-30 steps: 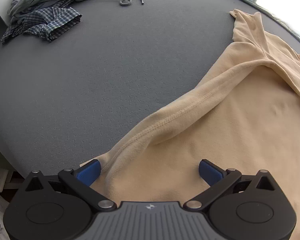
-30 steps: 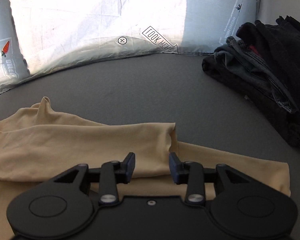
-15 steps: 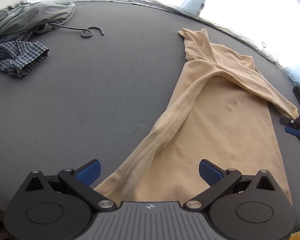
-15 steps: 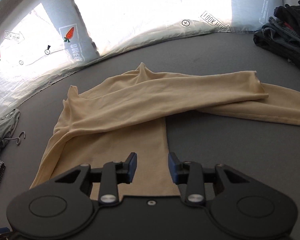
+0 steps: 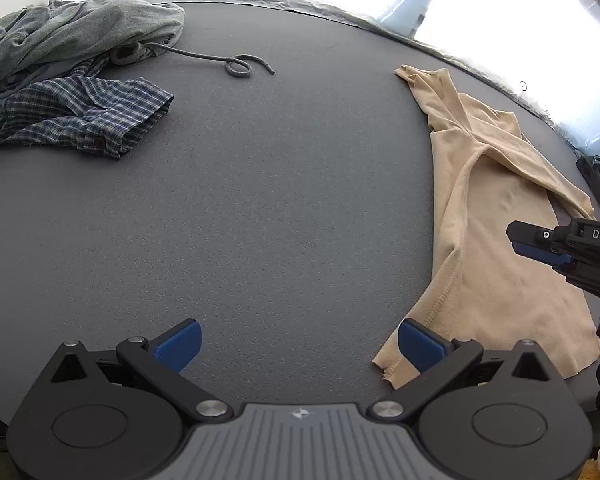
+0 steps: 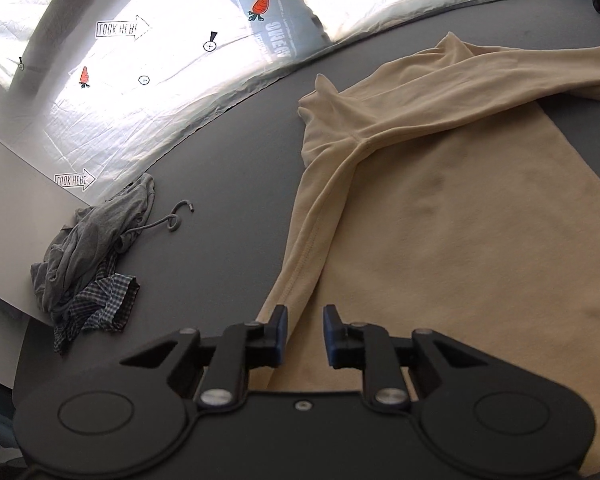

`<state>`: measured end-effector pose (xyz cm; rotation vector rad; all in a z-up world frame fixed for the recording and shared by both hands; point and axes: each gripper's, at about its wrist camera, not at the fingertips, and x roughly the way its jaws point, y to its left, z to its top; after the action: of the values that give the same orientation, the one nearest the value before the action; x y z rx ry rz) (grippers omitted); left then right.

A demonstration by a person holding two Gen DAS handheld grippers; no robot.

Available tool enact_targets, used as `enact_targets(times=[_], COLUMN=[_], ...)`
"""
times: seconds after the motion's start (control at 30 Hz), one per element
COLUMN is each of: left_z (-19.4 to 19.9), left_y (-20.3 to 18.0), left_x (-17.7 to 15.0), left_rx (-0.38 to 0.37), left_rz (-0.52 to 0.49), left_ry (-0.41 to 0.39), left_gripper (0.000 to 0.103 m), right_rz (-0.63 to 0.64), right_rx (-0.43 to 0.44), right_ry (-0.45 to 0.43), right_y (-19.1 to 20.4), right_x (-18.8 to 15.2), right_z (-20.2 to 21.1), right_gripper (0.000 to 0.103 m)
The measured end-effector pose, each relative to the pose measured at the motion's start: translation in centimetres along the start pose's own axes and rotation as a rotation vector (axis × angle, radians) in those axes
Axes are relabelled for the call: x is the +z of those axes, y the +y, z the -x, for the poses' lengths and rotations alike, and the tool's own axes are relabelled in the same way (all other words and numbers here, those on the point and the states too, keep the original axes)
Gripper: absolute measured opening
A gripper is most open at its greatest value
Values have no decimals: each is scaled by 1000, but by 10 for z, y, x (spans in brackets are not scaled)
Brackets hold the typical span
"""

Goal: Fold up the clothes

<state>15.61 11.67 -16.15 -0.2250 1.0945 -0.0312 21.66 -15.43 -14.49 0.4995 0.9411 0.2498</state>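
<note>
Grey felt covers the bench (image 5: 260, 200), and a crinkled silver sheet (image 6: 148, 92) printed with carrots and arrows stands bright along its far edge. Largest on the bench is a tan long-sleeved shirt (image 6: 460, 240), spread flat at the right side with one sleeve folded across the chest and the other lying along its left edge; the hem corner reaches the near edge. At the far left sits a heap of other clothes: a grey hooded top (image 5: 72, 36) over a checked shirt (image 5: 84, 116), with the top's drawstring (image 5: 236, 66) curled loose on the felt.

Over bare felt, just left of the tan hem, hangs the left tool (image 5: 298, 344), its jaws spread wide with nothing between them. Above the tan shirt's left sleeve and hem is the right tool (image 6: 303, 336); its jaws are closing, a narrow gap remains, and the pads press on no cloth.
</note>
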Motion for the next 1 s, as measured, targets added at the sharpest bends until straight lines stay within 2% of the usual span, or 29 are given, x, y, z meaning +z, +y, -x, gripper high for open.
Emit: enact_targets(times=[0.2,0.27,0.37,0.4,0.43,0.53,0.7,0.8,0.9,1.0], left_z=[-5,-9,-13,-14,-15,-18,-21,-23,-26,-28], left_y=[25,30,35,37,37,39,38,37,36,33], left_x=[-2,-3,-3,-3,-3,-2,0,0,0,-1], left_rx=[-24,-33,-49,-54,-59,-72,-90,-103,-112,-106], left_rz=[-47,-66,-76,-78,-81,-89,-98,-99,-103,-115], left_ry=[40,59,76,80,84,95,106,111,120,124], left_gripper=[103,103,103,103,103,103,103,103,103,103], right_rz=[-2,25,66,75,83,78,9,-57,-126,-166], right_rx=[-21,-50,-100,-110,-118,-118,-105,-169,-256,-274], right_ry=[34,49,77,82,86,89,36,0,19,29], right_y=[33,42,50,52,51,48,28,3,-25,-40], right_x=[-18,-24,-34,-37,-40,-45,-48,-48,-51,-57], right_z=[-23,-30,-40,-42,-43,-35,-5,9,11,17], right_gripper=[32,37,37,36,29,18,9,9,10,13])
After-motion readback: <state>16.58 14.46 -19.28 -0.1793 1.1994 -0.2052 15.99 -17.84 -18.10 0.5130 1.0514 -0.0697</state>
